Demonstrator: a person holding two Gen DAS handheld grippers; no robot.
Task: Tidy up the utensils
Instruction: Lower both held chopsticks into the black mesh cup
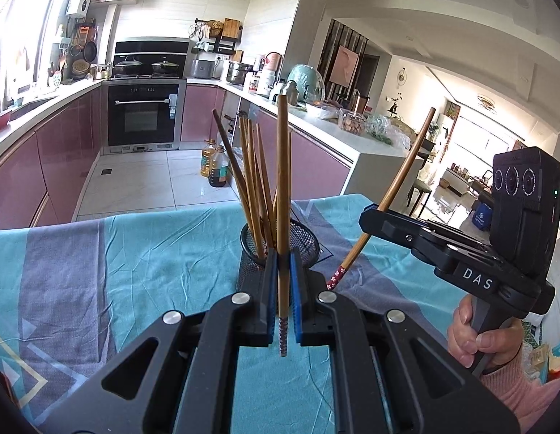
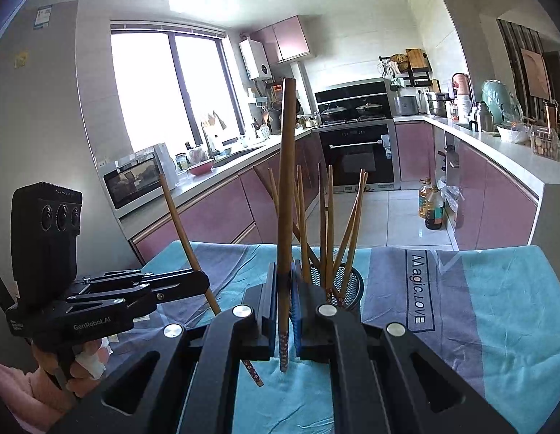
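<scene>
A black mesh holder stands on the blue and grey tablecloth with several wooden chopsticks fanned out in it. My left gripper is just in front of the holder, shut on one upright chopstick whose flower-patterned tip hangs below the pads. To its right my right gripper is shut on a second, slanted chopstick. In the right wrist view the right gripper clamps its chopstick before the holder. The left gripper holds its own chopstick at the left.
The table's far edge drops off to a tiled kitchen floor where oil bottles stand. Pink cabinets and an oven lie beyond. A hand in a pink sleeve grips the right handle.
</scene>
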